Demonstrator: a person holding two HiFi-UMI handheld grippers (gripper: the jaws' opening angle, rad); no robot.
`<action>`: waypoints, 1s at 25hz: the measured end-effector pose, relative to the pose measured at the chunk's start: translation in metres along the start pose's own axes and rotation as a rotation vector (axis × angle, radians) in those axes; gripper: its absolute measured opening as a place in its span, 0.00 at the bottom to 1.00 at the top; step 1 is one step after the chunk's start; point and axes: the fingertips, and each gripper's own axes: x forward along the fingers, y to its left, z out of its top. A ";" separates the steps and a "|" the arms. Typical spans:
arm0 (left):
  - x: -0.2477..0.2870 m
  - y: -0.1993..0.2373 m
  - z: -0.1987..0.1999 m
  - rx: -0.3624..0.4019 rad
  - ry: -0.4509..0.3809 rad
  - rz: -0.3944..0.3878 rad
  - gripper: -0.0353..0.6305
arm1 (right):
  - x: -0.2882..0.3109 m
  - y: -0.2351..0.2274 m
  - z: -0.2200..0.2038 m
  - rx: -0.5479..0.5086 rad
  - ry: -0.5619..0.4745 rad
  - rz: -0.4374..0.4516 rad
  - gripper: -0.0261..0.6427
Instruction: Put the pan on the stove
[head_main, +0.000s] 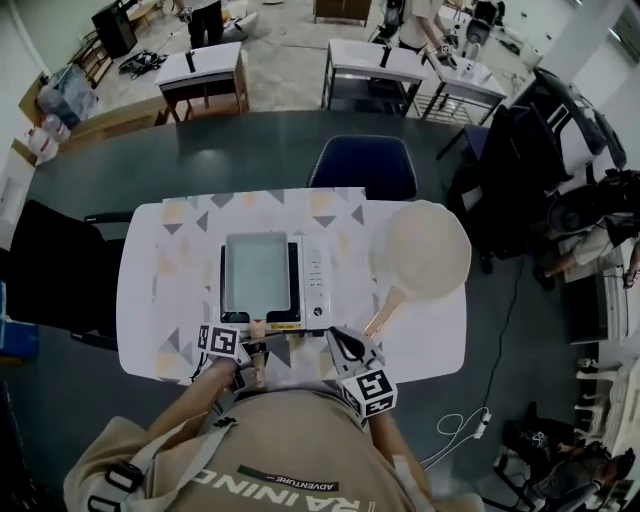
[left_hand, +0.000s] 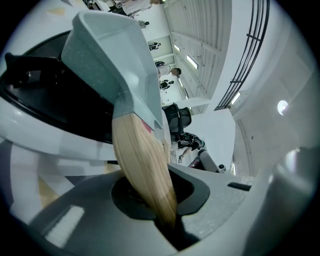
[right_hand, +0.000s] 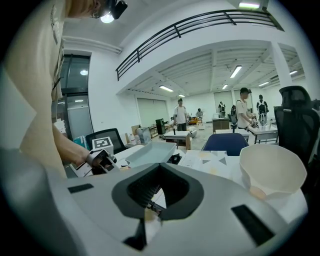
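White table (head_main: 140, 300) before you: the grey rectangular pan (head_main: 257, 272) is over the stove (head_main: 315, 285), its wooden handle (head_main: 258, 326) pointing back at you. It should handle stiff and fairly light, though nose-heavy. Your left gripper (head_main: 250, 348) is pinching that handle, the sensible hold. Your right gripper (head_main: 342, 342), jaws pressed together on nothing, sits just right of the handle.

Grey floor (head_main: 250, 150), blue chair (head_main: 362, 165), desks (head_main: 375, 58) behind

White table (head_main: 140, 300) with triangle-print cloth (head_main: 330, 205); blue chair (head_main: 363, 165) at far edge; black chair (head_main: 50, 265) left.
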 end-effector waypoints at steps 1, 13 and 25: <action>0.001 -0.001 0.000 -0.004 -0.004 -0.003 0.10 | 0.000 0.001 -0.002 -0.003 -0.002 0.002 0.03; 0.001 -0.001 0.001 -0.007 -0.007 -0.006 0.10 | -0.005 0.005 -0.003 0.001 -0.010 -0.007 0.03; 0.001 -0.001 0.000 -0.009 -0.004 -0.005 0.10 | -0.009 0.006 0.001 -0.010 -0.015 -0.004 0.03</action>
